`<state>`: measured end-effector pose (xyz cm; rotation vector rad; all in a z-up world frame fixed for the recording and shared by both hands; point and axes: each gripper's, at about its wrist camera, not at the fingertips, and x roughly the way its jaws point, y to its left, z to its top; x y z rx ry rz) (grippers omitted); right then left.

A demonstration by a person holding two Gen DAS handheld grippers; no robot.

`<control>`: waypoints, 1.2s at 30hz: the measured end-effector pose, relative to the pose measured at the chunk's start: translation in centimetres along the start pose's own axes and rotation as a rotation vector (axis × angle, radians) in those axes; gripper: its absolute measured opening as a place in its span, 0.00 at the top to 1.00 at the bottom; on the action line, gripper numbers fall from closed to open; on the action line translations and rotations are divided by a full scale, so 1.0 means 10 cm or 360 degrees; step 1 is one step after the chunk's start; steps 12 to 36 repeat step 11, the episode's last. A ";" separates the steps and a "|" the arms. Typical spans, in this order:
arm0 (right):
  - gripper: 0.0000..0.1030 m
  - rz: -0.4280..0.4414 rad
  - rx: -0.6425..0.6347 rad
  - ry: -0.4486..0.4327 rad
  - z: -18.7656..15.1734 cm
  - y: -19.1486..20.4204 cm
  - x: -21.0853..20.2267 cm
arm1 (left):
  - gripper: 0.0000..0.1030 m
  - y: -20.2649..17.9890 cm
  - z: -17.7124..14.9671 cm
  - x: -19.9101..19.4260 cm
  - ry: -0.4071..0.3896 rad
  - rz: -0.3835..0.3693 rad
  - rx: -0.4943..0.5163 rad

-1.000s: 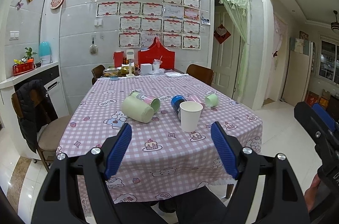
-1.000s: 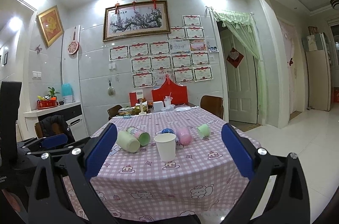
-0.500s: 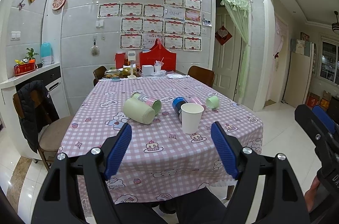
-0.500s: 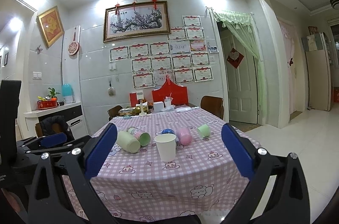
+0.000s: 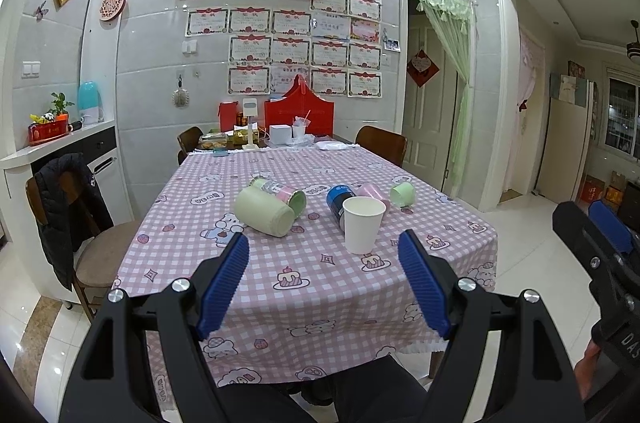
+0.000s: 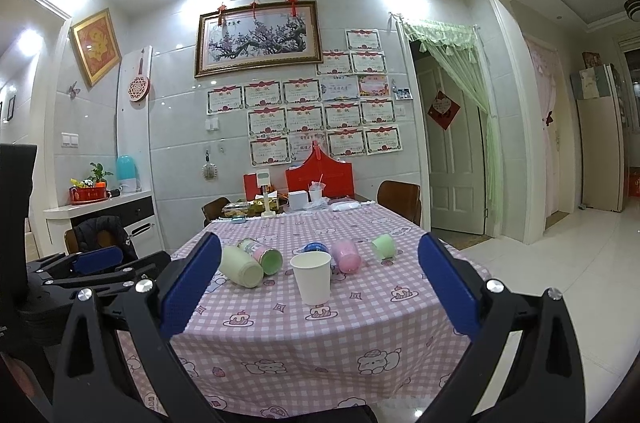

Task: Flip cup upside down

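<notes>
Tools (image 5: 323, 251) (image 6: 320, 255) (both agape) before upright cup (image 5: 363, 225)

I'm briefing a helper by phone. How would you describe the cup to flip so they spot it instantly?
On the pink checked tablecloth, find the cluster of cups mid-table. The white paper cup is nearest the front edge. It alone stands upright, mouth up; the green, pink and blue ones lie tipped over.

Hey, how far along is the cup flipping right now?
Nothing looks done: the white paper cup stands upright, mouth up, on the checkered table. Nothing is in hand; the left gripper and right gripper are open, short of the table. Grasping, inverting and setting down remain.
</notes>
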<state>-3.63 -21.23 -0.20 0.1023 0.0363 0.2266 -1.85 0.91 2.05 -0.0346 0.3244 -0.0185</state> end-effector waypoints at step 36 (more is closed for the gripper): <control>0.08 0.0001 -0.0025 -0.0012 -0.01 0.02 -0.01 | 0.26 0.00 0.00 0.00 0.0001 -0.0001 0.0001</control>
